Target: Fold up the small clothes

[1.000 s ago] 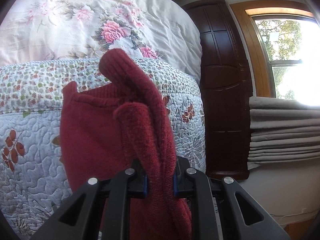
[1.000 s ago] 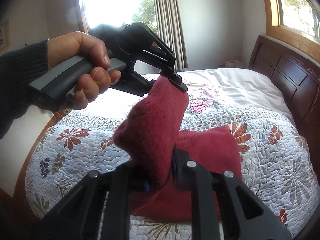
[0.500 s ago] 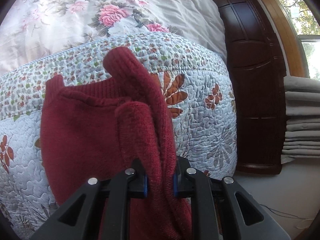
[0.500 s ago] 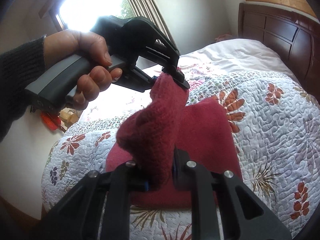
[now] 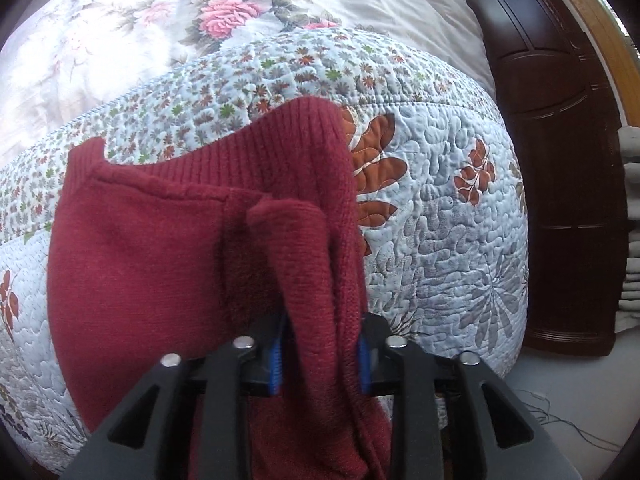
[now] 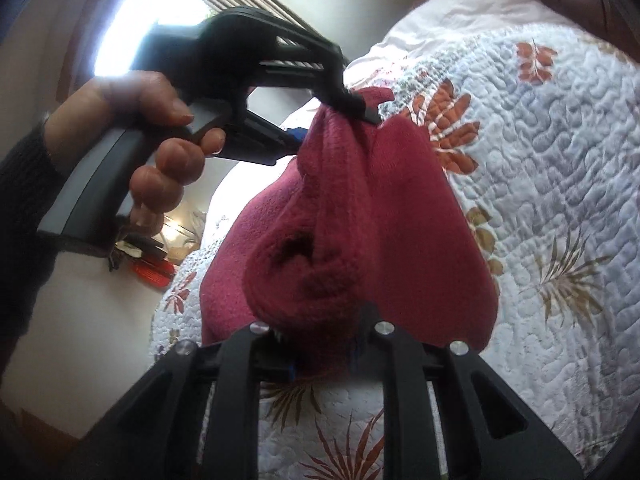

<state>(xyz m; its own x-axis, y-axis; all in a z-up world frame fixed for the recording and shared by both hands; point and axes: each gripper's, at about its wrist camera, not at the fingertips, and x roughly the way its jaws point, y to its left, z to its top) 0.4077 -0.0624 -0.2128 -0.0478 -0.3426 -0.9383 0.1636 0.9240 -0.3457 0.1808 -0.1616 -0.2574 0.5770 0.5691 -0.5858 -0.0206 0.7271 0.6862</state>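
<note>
Dark red garment (image 5: 152,248), leaf-patterned quilt (image 5: 440,216)

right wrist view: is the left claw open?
No, the left claw is shut on a bunched edge of the red garment above the quilt.

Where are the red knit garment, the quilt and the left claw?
red knit garment (image 5: 140,264), left wrist view, flat body panel.
quilt (image 5: 440,240), left wrist view, bare patterned top.
left claw (image 6: 352,106), right wrist view, tips clamping garment.

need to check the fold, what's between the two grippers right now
In the right wrist view, a bunched band of the red knit garment spans from the right gripper to the left gripper; nothing else lies between them.
</note>
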